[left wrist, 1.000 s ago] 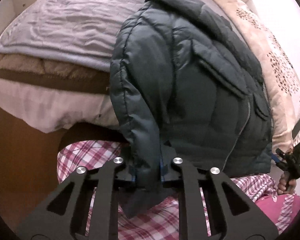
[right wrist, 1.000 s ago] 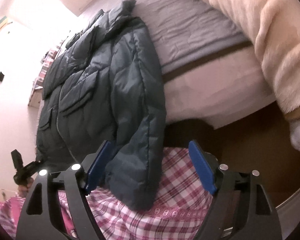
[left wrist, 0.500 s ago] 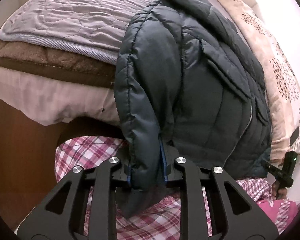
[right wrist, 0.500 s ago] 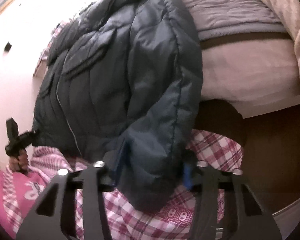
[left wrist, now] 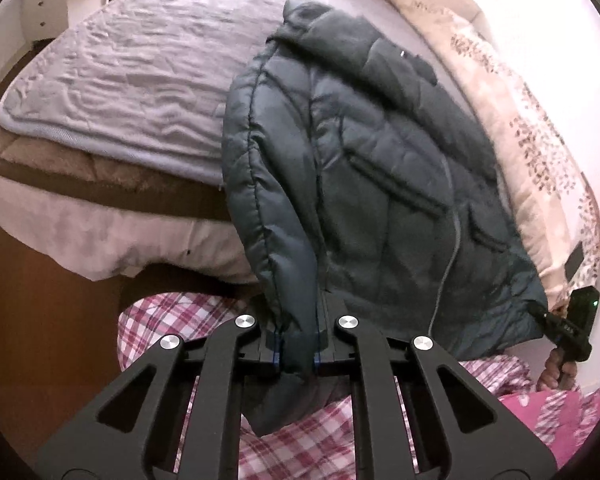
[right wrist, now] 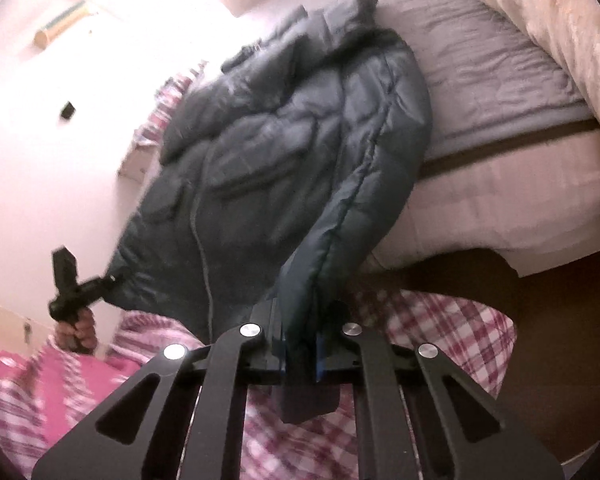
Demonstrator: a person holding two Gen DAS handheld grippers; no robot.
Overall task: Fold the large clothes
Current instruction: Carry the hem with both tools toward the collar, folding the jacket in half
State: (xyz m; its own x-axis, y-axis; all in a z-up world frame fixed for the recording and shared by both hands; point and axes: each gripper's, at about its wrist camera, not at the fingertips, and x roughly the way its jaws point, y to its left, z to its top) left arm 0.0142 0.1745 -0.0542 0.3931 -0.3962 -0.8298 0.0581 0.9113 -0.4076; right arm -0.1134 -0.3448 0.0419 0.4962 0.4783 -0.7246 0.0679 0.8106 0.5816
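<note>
The jacket [right wrist: 284, 168] blurs in the right wrist view; each sleeve cuff [left wrist: 296, 354] hides the hand-held gripper's pads.

Can't make out any readable text, labels or numbers anywhere in either view. There are some tiny pale marks on the right gripper [left wrist: 571, 330] handle in the left wrist view, but they're way too small to read.

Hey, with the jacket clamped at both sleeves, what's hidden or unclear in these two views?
- Left wrist view: the left claw covers the cuff of the jacket; its hem is hidden behind the claw's frame.
- Right wrist view: the right claw hides the other cuff; motion blur smears the pockets and zip.
- Jacket's back: underneath, against the bed.
</note>
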